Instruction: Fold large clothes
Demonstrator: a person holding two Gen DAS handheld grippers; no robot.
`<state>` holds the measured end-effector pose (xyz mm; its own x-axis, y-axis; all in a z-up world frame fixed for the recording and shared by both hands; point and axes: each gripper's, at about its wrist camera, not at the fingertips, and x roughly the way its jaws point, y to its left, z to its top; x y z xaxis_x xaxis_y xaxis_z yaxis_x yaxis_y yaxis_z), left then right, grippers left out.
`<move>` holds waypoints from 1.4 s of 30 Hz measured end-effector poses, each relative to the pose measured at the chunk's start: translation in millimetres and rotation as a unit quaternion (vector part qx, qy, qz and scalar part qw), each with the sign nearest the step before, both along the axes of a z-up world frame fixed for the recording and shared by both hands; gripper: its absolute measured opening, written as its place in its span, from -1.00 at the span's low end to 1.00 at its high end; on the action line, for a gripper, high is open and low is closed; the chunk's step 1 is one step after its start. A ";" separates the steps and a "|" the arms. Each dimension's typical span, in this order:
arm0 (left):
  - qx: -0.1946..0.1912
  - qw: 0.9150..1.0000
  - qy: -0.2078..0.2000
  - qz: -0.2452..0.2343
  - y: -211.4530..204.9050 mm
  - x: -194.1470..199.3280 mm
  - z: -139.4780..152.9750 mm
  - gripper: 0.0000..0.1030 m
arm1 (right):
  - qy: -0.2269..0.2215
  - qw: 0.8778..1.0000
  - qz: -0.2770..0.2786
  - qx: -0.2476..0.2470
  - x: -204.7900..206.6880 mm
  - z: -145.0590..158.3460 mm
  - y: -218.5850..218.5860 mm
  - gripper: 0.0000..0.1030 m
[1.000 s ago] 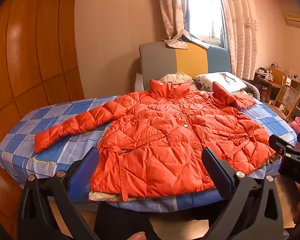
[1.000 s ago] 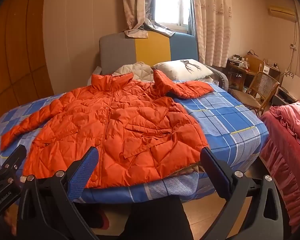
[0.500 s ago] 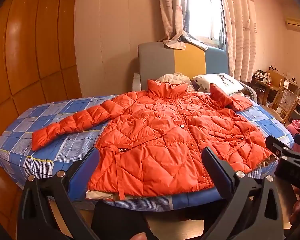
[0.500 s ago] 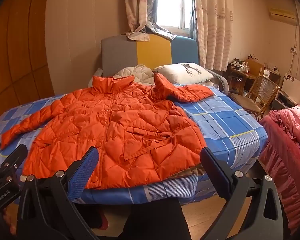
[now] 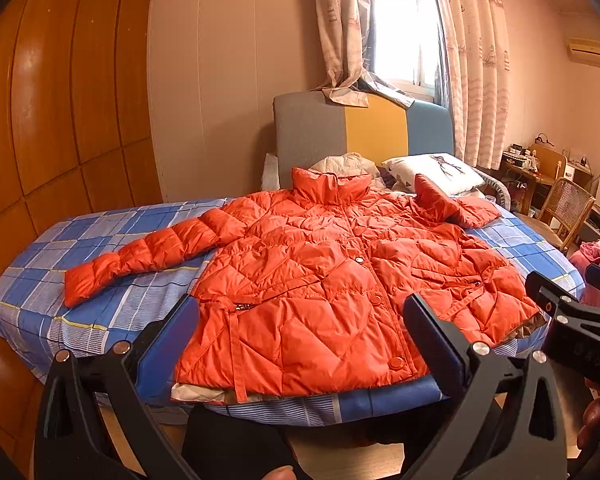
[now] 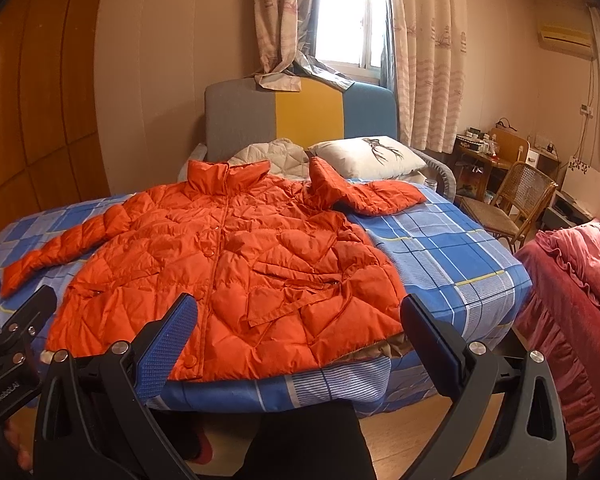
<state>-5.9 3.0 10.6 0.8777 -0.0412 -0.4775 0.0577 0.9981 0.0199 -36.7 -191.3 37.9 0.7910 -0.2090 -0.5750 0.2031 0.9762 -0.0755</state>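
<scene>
**Orange jacket spread on a bed, two empty grippers held before it**

An orange quilted jacket (image 5: pixel 320 280) lies face up and buttoned on a bed with a blue checked sheet (image 5: pixel 100 240). Its collar points toward the grey, yellow and blue headboard (image 5: pixel 360 132); its hem hangs just over the bed's near edge. One sleeve (image 5: pixel 148 256) stretches out straight across the sheet, away from the jacket's body. The other sleeve (image 6: pixel 364 192) is bent near a white pillow (image 6: pixel 368 156) beside the collar. The left gripper (image 5: pixel 300 332) hovers in front of the hem, jaws spread wide, holding nothing. The right gripper (image 6: pixel 296 332) hovers likewise before the hem, jaws wide apart and empty. A wicker chair (image 6: pixel 516 200) stands beyond the bed, past the bent sleeve.
</scene>
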 end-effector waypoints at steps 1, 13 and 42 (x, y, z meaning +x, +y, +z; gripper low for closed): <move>0.000 1.000 -0.001 -0.001 -0.1 -0.4 0.6 0.97 | 0.001 1.000 0.001 0.001 -0.1 -0.1 0.3 0.94; 0.000 1.000 -0.004 0.002 0.1 -1.2 2.6 0.97 | 0.012 1.000 0.001 0.004 0.6 -2.9 -2.2 0.94; -0.007 1.000 -0.002 0.012 6.3 2.1 1.4 0.97 | 0.044 0.997 0.052 -0.040 6.0 -19.0 21.2 0.94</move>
